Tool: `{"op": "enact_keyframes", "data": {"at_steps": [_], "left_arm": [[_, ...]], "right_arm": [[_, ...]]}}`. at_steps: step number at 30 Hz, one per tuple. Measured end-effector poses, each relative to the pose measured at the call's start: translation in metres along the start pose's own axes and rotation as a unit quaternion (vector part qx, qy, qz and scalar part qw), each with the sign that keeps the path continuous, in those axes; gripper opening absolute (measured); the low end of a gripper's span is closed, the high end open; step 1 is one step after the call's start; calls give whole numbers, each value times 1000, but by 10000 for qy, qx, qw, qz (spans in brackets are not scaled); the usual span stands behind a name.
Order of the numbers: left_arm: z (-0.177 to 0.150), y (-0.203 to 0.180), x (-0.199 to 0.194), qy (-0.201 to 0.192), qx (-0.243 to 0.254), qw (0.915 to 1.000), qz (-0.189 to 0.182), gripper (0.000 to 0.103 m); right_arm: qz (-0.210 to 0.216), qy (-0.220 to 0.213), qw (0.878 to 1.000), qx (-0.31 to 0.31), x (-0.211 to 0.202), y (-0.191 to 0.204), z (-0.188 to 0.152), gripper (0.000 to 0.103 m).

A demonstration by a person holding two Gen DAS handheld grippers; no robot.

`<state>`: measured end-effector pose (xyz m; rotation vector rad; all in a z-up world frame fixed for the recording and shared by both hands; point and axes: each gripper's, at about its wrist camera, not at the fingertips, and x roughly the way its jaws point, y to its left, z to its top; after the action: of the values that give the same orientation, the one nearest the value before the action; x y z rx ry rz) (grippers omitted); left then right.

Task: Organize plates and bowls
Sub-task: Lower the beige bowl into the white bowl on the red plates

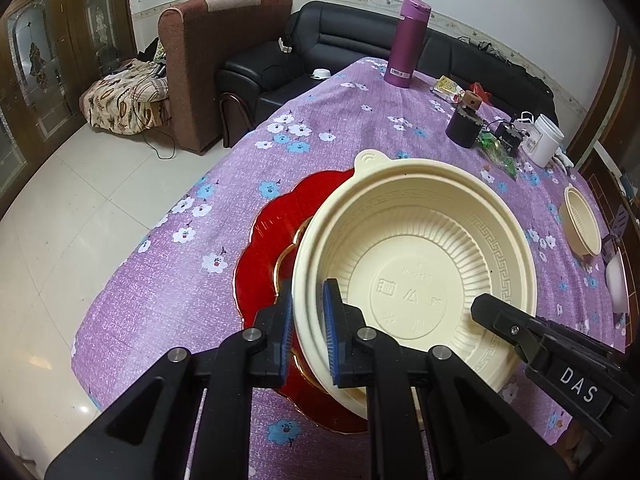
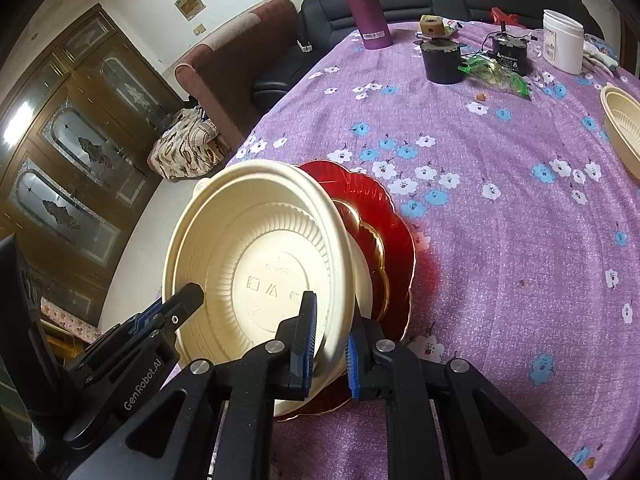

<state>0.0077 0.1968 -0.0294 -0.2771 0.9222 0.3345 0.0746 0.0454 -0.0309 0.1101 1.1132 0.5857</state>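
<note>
I hold the cream bowl (image 1: pixel 412 268) from both sides. My left hand-held gripper (image 1: pixel 308 320) is clamped on its left rim, one blue pad outside the wall and one inside. My right hand-held gripper (image 2: pixel 330 344) straddles the opposite rim the same way, though a sliver of gap shows at its outer pad, so I judge that grip looser. In the left wrist view the right tool's finger reaches in over the bowl's near right edge.

The bowl sits tilted directly over the red plate (image 1: pixel 268 248), which lies flat on the purple flowered surface (image 1: pixel 340 120); I cannot tell whether its base touches the plate yet. So the target is straight below, between my two hands, neither nearer. A second cream bowl (image 2: pixel 624 128) rests well apart at the far right, closer to my right hand.
</note>
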Motion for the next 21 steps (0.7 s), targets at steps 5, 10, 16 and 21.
{"op": "enact_keyframes", "data": {"at_steps": [5,10,16,21], "left_arm": [[0,-2,3,30,49,10000,-6,12],[1,-3,4,29,97,9999,-19,12],[1,-4,6,42,148,9999,-28,13],[1,-4,5,57,124,9999,-42,13]], "right_arm": [[-12,21,10000,35,2,-2,-1,13],[-24,18,10000,56,3,-4,0,13],[-39,12,10000,83,2,-5,0,13],[-44,6,10000,88,1,-4,0,13]]}}
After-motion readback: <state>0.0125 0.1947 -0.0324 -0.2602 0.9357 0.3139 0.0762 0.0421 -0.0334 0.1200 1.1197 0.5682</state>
